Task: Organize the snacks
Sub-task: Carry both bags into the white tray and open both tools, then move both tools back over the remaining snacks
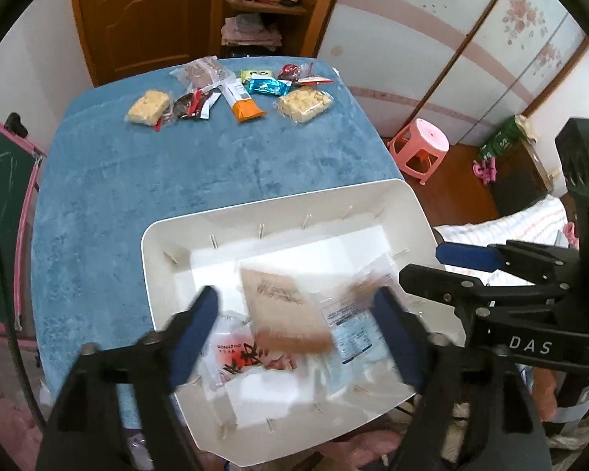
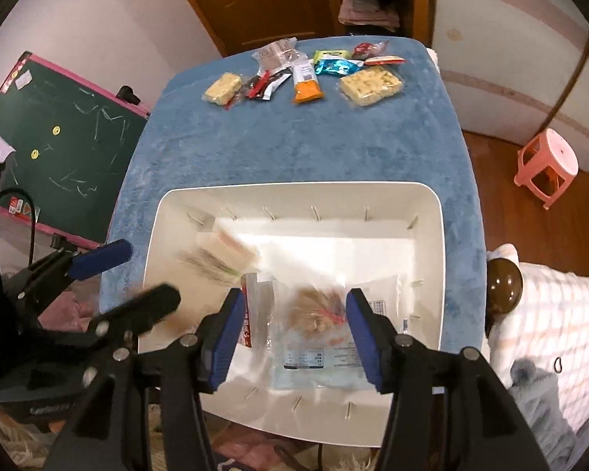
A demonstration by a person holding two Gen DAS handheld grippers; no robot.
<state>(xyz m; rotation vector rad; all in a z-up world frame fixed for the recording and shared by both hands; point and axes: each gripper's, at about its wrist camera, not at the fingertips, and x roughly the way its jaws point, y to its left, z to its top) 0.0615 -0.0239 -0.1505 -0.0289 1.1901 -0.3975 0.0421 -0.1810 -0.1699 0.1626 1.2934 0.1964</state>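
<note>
Both tools hang over a white rectangular plastic bin [image 1: 412,212] that sits at the near edge of the tabletop, which is covered by a blue plush cloth [image 1: 145,180].

The left tool [image 1: 296,324] has its blue-padded fingers spread wide and holds nothing. Between them, blurred, a brown paper-like snack packet [image 1: 282,310] lies tilted inside the bin, overlapping a clear packet with red and black print [image 1: 239,353] to its left and a clear packet with a white-and-blue label [image 1: 353,333] to its right.

The right tool [image 2: 292,337] is also spread wide and holds nothing – its fingers frame a clear packet with brownish pieces inside [image 2: 318,310], and just left of that lies a clear packet with a red edge [image 2: 257,306]. All of them lie on the bin's floor, toward its near side.

At the far edge of the tabletop a row of snacks remains outside the bin, well apart from it: a pale yellow puffed block in clear wrap [image 2: 222,88] at the left, a small black-and-red sachet [image 2: 263,86], an orange-and-white pouch [image 2: 306,84], a shiny blue wrapper [image 2: 335,66] and a larger pale crispy cake in clear wrap [image 2: 371,84] at the right.

A pink plastic stool [image 2: 547,167] stands on the wooden floor to the right, and a green chalkboard with a pink frame [image 2: 59,137] leans at the left.
</note>
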